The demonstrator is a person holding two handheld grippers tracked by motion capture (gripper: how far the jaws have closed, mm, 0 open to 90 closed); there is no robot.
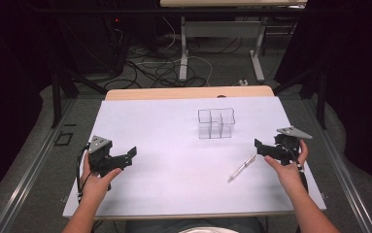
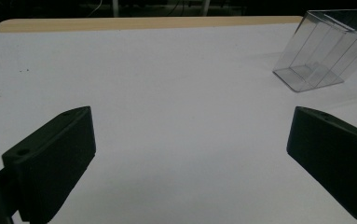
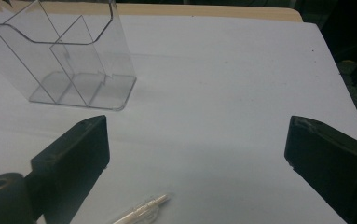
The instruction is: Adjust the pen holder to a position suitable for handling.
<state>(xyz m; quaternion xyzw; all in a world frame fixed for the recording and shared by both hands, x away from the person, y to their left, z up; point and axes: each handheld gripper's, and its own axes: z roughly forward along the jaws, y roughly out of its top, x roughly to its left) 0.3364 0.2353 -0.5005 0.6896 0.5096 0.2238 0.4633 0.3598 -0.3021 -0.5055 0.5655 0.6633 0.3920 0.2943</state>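
A clear plastic organiser [image 1: 216,123] with several compartments stands empty on the white sheet, right of centre; it also appears as the organiser [image 2: 325,51] and the organiser [image 3: 64,56]. A clear pen [image 1: 241,168] lies flat in front of it, its tip showing as the pen [image 3: 141,211]. My left gripper [image 1: 131,155] rests at the left of the sheet, open, nothing between its jaws [image 2: 190,154]. My right gripper [image 1: 260,147] sits just right of the pen, open and empty [image 3: 197,154].
The white sheet [image 1: 174,160] covers a wooden table whose far edge [image 1: 188,92] shows beyond it. Behind the table lie cables [image 1: 154,68] on the floor and the legs of another desk [image 1: 183,48].
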